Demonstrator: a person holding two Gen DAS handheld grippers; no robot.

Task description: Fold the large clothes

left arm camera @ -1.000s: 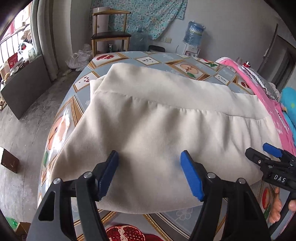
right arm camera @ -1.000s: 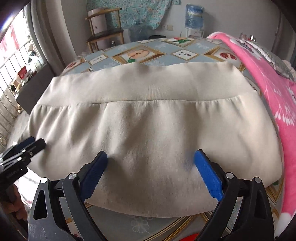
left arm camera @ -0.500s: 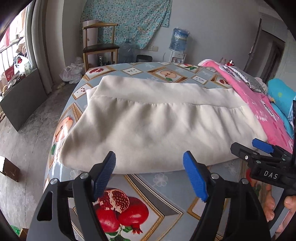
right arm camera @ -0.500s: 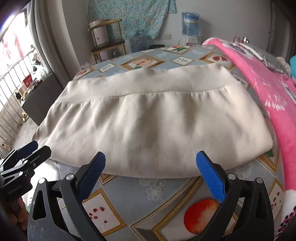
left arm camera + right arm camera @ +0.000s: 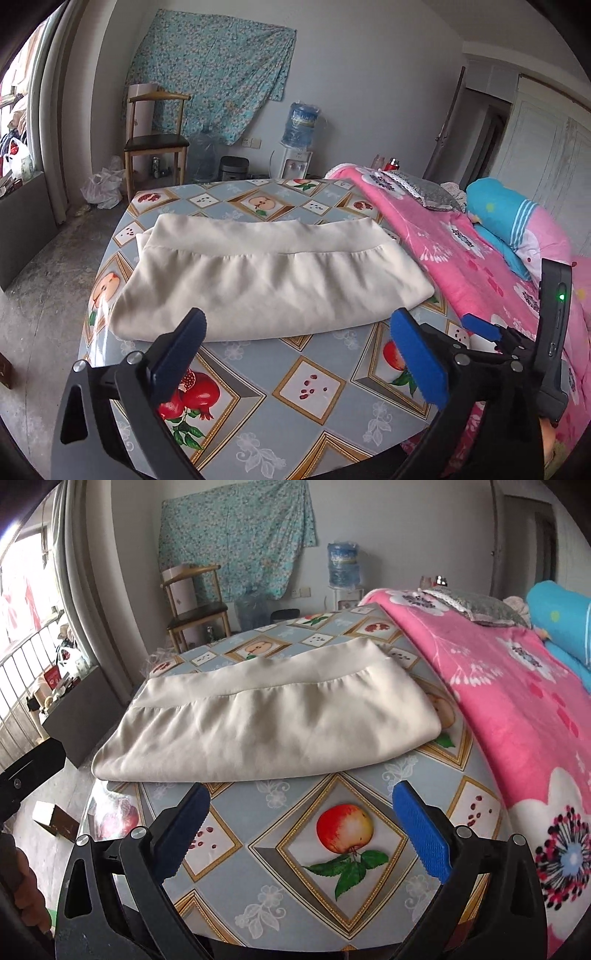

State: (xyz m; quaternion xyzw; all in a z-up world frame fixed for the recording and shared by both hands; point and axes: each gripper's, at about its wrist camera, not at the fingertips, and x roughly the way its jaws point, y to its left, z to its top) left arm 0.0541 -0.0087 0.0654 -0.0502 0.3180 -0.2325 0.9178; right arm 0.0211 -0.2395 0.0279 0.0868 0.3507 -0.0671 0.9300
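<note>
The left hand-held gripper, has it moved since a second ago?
Yes. The left hand-held gripper has backed off the cream garment toward the near edge of the fruit-print tablecloth, jaws just opening, empty.

The table point(image 5: 317, 391) wears a grey-blue cloth printed with gold-framed fruit pictures: pomegranates, apples, scattered seeds. A cream garment point(image 5: 266, 284), folded into a wide flat bundle with its broad hem band along the far side, lies across the far half of the top. A pink floral blanket point(image 5: 454, 251) drapes over the table's right edge, just beside the garment.
</note>
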